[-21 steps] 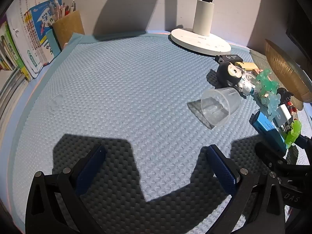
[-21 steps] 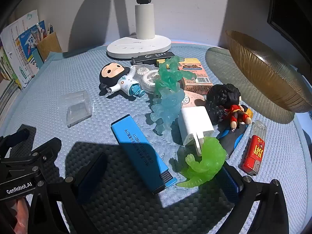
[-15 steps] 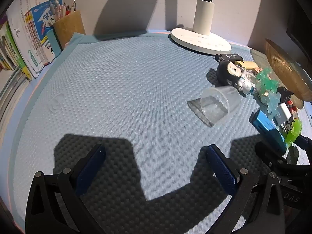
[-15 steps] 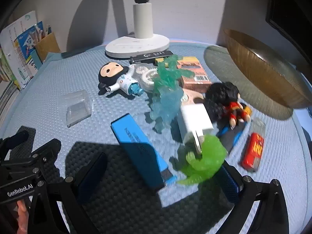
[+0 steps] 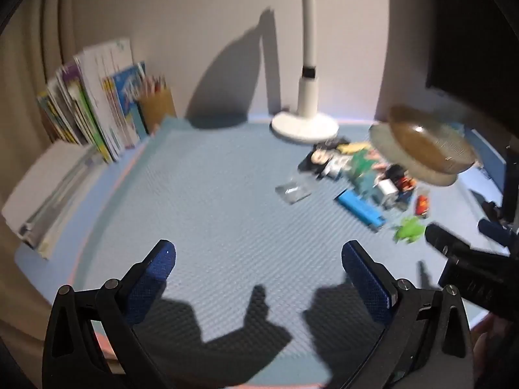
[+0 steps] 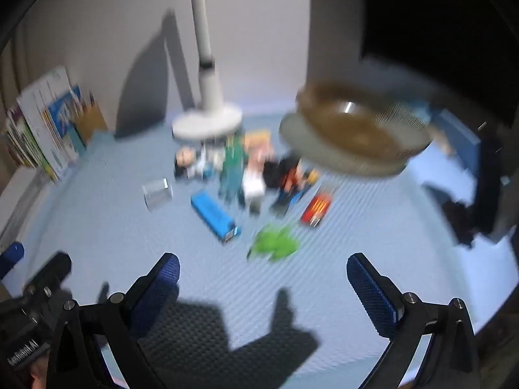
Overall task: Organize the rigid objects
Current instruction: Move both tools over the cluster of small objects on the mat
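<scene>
Both tools pulled back and up; toy pile now far ahead. Left tool [image 5: 258,270] and right tool [image 6: 262,277] wide, empty. Blue box [image 6: 214,214] lies diagonally on tabletop [image 6: 97,227], nearer my right tool, bowl [image 6: 360,129] behind.

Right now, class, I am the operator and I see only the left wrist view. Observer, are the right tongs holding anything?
Observer: No. The right tongs stand wide open, with nothing between them.
Operator: What lies nearest ahead of them?
Observer: The green toy, lying on the mat just beyond the fingertips, untouched.
</scene>
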Demonstrator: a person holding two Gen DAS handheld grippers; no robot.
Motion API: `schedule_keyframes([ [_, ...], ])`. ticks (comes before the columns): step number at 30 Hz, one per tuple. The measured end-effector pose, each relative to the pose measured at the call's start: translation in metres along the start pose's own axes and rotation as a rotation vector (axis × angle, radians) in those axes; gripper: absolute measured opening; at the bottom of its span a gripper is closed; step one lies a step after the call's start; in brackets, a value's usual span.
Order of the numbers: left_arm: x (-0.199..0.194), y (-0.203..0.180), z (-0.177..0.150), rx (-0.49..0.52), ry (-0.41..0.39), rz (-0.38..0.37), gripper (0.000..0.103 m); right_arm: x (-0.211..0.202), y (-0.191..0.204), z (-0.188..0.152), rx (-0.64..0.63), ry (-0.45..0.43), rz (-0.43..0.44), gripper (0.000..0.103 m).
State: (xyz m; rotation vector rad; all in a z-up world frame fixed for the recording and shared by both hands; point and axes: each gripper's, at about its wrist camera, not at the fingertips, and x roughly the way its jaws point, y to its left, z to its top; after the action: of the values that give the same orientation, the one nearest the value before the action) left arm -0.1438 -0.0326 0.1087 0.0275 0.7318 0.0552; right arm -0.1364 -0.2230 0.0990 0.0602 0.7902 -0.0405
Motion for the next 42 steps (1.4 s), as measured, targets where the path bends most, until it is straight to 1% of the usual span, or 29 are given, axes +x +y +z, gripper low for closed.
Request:
schedule_keyframes([
  [3, -0.023, -0.004, 0.001, -0.001, -0.037, 0.0, 0.102, -0.026, 0.001, 0.002, -0.019, -0.055, -0.022, 0.103],
  [6, -0.043, -0.007, -0.013, 0.011, -0.083, 0.013, 0.102, -0.047, 0.003, -0.002, -0.035, -0.1, -0.038, 0.103],
  [11, -0.063, -0.013, -0.023, 0.004, -0.12, 0.031, 0.102, -0.071, 0.009, -0.009, -0.043, -0.142, -0.042, 0.103],
  [17, -0.077, -0.009, -0.026, 0.002, -0.145, 0.04, 0.102, -0.082, 0.01, -0.009, -0.051, -0.166, -0.036, 0.103],
  [23, -0.081, -0.008, -0.023, 0.009, -0.15, 0.043, 0.102, -0.08, 0.012, -0.008, -0.052, -0.155, -0.033, 0.103],
  [28, -0.073, -0.011, -0.02, 0.017, -0.138, 0.046, 0.102, -0.072, 0.012, -0.005, -0.049, -0.147, -0.029, 0.103],
  [32, -0.058, -0.009, -0.016, 0.019, -0.109, 0.046, 0.102, -0.059, 0.012, -0.001, -0.06, -0.129, -0.024, 0.103],
  [35, -0.039, -0.005, -0.011, 0.014, -0.076, 0.05, 0.102, -0.043, 0.008, 0.003, -0.053, -0.103, -0.031, 0.103],
  [37, -0.025, 0.001, -0.006, 0.007, -0.057, 0.033, 0.102, -0.033, 0.002, 0.006, -0.042, -0.087, -0.027, 0.103],
  [39, -0.01, 0.008, -0.001, 0.0, -0.039, 0.033, 0.102, -0.022, -0.007, 0.01, -0.024, -0.077, -0.028, 0.103],
  [42, 0.016, 0.018, 0.008, 0.021, -0.007, 0.013, 0.102, -0.006, -0.019, 0.017, -0.002, -0.058, -0.039, 0.103],
])
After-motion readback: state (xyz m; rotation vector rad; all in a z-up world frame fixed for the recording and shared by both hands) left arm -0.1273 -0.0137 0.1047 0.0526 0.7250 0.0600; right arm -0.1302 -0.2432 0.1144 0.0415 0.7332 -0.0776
